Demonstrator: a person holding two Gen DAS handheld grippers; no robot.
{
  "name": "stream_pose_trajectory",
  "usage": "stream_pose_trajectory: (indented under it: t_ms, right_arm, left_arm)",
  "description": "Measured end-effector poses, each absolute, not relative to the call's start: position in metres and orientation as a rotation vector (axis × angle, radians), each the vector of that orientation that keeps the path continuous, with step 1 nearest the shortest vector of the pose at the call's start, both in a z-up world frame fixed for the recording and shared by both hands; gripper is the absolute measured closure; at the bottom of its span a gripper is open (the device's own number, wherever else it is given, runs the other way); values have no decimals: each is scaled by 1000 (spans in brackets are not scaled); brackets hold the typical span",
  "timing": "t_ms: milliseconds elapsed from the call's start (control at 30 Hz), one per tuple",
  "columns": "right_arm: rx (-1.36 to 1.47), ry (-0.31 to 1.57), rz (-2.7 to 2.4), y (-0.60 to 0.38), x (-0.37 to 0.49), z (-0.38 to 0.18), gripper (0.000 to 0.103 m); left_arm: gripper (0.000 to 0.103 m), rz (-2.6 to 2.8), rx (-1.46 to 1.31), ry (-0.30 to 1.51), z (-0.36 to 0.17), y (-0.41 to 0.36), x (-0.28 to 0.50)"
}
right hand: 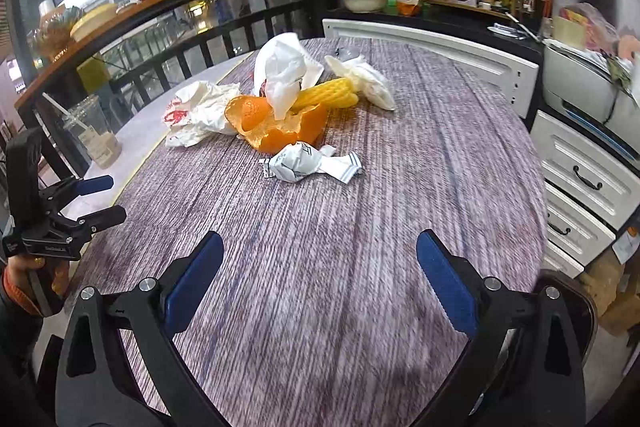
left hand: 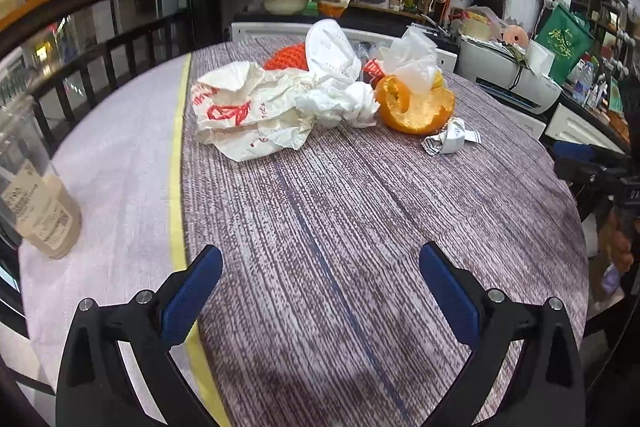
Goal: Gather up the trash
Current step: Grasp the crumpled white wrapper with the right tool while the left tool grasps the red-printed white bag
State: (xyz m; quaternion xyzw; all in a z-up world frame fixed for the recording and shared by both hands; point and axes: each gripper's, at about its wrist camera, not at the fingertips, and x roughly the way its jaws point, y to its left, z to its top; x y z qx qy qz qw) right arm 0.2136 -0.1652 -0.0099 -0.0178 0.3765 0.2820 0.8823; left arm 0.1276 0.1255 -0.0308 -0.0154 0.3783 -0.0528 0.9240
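A pile of trash lies on the round table's far half. In the left wrist view it holds a crumpled white wrapper with red print (left hand: 244,115), a white tissue wad (left hand: 348,99), orange peel (left hand: 416,103), a face mask (left hand: 332,51), an orange foam net (left hand: 288,57) and a small crumpled paper (left hand: 448,139). The right wrist view shows the peel (right hand: 276,123), the small paper (right hand: 304,163), yellow foam net (right hand: 328,95) and the wrapper (right hand: 196,115). My left gripper (left hand: 320,267) is open and empty, short of the pile. My right gripper (right hand: 320,255) is open and empty too.
A plastic cup with a straw (right hand: 92,135) stands at the table's left edge; it also shows in the left wrist view (left hand: 36,195). A white cabinet (right hand: 432,47) and drawers (right hand: 580,179) border the table's right side. A black railing (right hand: 192,55) runs behind.
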Motion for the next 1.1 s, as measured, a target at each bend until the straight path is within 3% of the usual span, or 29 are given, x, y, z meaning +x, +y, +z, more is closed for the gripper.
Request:
stream_pose_trajectory:
  t_ms: [333, 500, 567, 633, 667, 767, 833, 933, 1033, 1067, 1100]
  right_arm:
    - [-198, 842, 596, -96, 274, -29, 11]
    - [-219, 885, 596, -83, 296, -39, 34]
    - [-210, 878, 590, -85, 298, -40, 36]
    - [-194, 867, 602, -89, 297, -39, 49]
    - [-186, 868, 617, -90, 296, -38, 63]
    - [-184, 876, 624, -90, 292, -40, 65]
    - [-179, 871, 627, -91, 291, -40, 66]
    - [-147, 874, 626, -95, 291, -40, 68]
    - [-133, 871, 623, -97, 287, -39, 68]
    - [-127, 869, 623, -98, 286, -38, 69]
    - [-122, 866, 622, -100, 285, -37, 69]
  left_arm:
    - [6, -63, -104, 835, -23, 161, 180]
    - [6, -17, -239, 821, -22, 193, 211]
    - [6, 8, -262, 779, -18, 202, 220]
    - [6, 27, -275, 765, -18, 208, 229]
    - [8, 35, -273, 776, -20, 209, 235]
    - [19, 34, -286, 799, -27, 210, 250]
    - [37, 27, -318, 825, -34, 212, 258]
    - [52, 23, -351, 832, -38, 212, 261]
    - [76, 21, -332, 815, -33, 209, 257]
    - [88, 24, -332, 813, -31, 208, 256]
    - [88, 23, -339, 809, -31, 208, 255]
